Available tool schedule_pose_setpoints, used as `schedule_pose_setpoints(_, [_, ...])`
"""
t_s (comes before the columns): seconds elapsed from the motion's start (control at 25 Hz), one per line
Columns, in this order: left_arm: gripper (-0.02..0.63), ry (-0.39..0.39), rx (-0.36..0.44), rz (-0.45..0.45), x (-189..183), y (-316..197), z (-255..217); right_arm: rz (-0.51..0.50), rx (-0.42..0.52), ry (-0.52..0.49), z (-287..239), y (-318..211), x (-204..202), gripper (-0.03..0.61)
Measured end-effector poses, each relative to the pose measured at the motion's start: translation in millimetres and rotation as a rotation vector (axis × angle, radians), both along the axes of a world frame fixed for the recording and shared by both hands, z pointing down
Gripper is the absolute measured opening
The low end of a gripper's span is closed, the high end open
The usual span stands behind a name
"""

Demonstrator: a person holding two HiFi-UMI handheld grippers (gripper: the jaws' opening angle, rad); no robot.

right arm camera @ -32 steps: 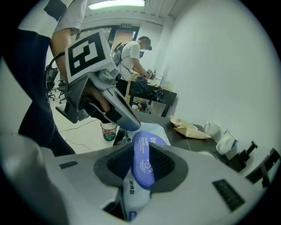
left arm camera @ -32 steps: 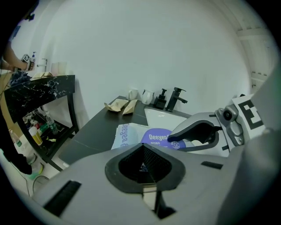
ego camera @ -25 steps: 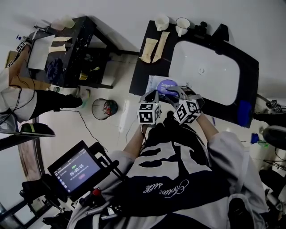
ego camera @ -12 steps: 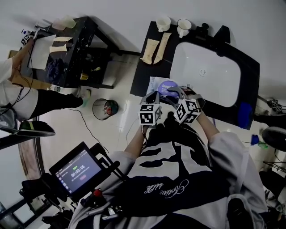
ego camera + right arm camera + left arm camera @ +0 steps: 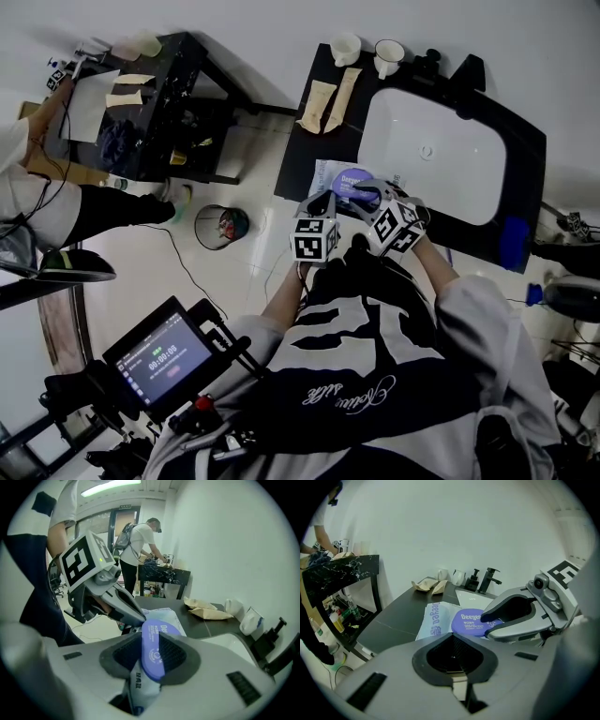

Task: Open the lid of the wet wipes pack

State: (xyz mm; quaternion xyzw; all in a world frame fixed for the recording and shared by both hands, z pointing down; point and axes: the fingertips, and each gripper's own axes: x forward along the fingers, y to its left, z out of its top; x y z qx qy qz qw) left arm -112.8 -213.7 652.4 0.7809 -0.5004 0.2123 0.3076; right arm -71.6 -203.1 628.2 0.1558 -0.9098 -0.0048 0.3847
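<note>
A pale blue wet wipes pack [image 5: 327,172] [image 5: 434,620] lies on the black counter [image 5: 302,155] left of the sink. Its round purple lid [image 5: 355,181] [image 5: 467,620] [image 5: 153,654] faces up. My right gripper [image 5: 371,194] [image 5: 488,626] [image 5: 150,641] is rolled on its side with one jaw over the lid's near edge and one under it. The lid stands edge-on between the pads with pad face showing on both sides, so the jaws read as open. My left gripper [image 5: 322,200] [image 5: 452,638] [image 5: 140,617] is shut on nothing, its tip at the pack's near-left edge beside the lid.
A white sink basin [image 5: 431,155] with a black faucet [image 5: 490,576] lies right of the pack. Two cups [image 5: 345,47] [image 5: 385,54] and brown paper pouches [image 5: 324,98] sit at the counter's back. A second black table [image 5: 159,103] with another person [image 5: 23,178] is at far left, and a bin [image 5: 221,226] stands on the floor.
Both grippers have stayed at the pack. The right gripper's marker cube has rolled slightly. The person at the far-left table has shifted.
</note>
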Motion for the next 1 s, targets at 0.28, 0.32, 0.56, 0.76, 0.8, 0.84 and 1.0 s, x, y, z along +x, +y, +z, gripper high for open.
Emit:
schedule_pose_setpoints(0.28, [-0.002, 0.009, -0.004, 0.005, 2, -1, 1, 0.002, -0.013, -0.013, -4, -3, 1, 0.114])
schedule_pose_setpoints(0.32, [-0.002, 0.012, -0.006, 0.005, 2, -1, 2, 0.001, -0.012, -0.01, -4, -3, 2, 0.113])
schedule_pose_setpoints(0.56, [-0.002, 0.028, -0.001, 0.014, 3, -2, 3, 0.035, -0.07, -0.07, -5, -7, 3, 0.112])
schedule_pose_setpoints(0.76, [-0.002, 0.074, 0.004, 0.013, 1, -1, 1, 0.054, -0.106, -0.133, -19, -9, 3, 0.112])
schedule_pose_setpoints(0.8, [-0.002, 0.071, 0.003, 0.014, 1, -1, 1, 0.057, -0.101, -0.144, -23, -11, 3, 0.112])
schedule_pose_setpoints(0.84, [-0.002, 0.068, 0.003, 0.015, 2, -1, 1, 0.065, -0.092, -0.161, -29, -13, 3, 0.112])
schedule_pose_setpoints(1.0, [-0.002, 0.065, 0.004, 0.016, 2, -2, 3, 0.142, -0.007, -0.233, -63, -44, 8, 0.079])
